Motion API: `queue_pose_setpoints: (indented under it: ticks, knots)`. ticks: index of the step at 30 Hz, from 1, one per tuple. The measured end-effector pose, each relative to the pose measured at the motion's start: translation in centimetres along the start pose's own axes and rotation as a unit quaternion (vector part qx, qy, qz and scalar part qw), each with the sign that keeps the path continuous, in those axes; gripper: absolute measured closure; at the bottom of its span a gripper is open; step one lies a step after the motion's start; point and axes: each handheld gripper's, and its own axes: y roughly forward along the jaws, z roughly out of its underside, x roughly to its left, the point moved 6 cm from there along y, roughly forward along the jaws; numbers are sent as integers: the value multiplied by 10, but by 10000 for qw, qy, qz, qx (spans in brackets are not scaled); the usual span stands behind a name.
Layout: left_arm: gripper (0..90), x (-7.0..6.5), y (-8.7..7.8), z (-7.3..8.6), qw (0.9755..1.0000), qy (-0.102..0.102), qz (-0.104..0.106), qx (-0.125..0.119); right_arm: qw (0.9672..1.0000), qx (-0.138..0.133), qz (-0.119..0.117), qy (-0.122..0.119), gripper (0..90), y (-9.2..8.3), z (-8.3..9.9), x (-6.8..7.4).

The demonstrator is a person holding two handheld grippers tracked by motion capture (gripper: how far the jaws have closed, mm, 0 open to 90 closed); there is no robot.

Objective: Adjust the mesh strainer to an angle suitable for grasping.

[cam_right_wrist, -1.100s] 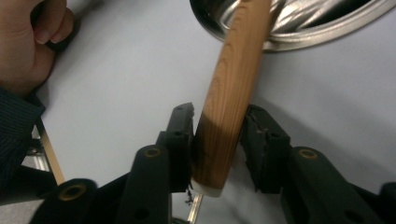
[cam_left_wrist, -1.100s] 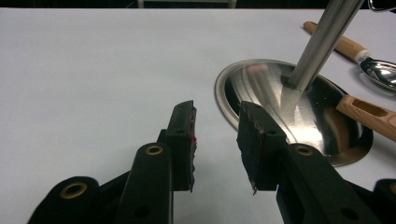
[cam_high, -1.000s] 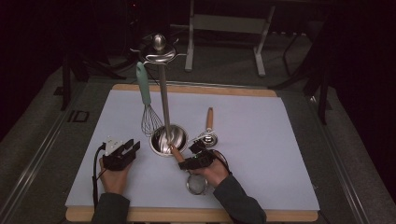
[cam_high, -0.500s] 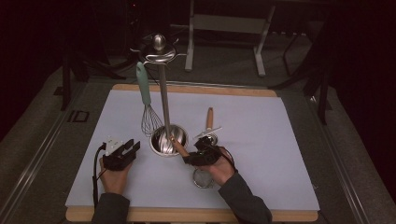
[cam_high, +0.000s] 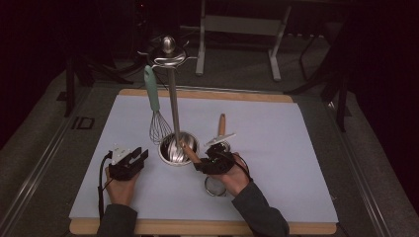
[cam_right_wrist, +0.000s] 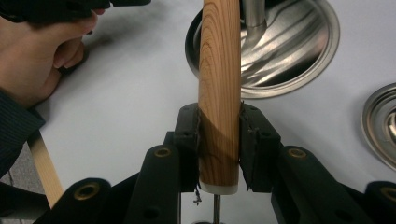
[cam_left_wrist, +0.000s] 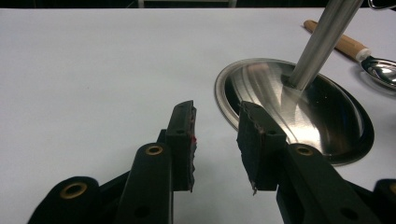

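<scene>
Wooden-handled strainer: clamped by its handle in the right gripper, whose jaws have just been closing on the wood. Now lifted slightly off the white mat, handle tip over the stand's steel base. Hanging on the stand looks next. Left gripper: jaws apart, empty, resting beside the base.

The desk lies bare on its far right and near left, open for a hand. In the middle the stand's steel base and upright pole block the way, with a whisk hanging just left and a wooden-handled spoon lying right.
</scene>
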Motion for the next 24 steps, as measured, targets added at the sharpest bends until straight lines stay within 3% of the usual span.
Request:
queue_pose_setpoints:
  ticks: [24]
  knots:
    - [667,-1,1,0,10000,23,1,31,9997,-224,47,-53,710,-13,-8,2]
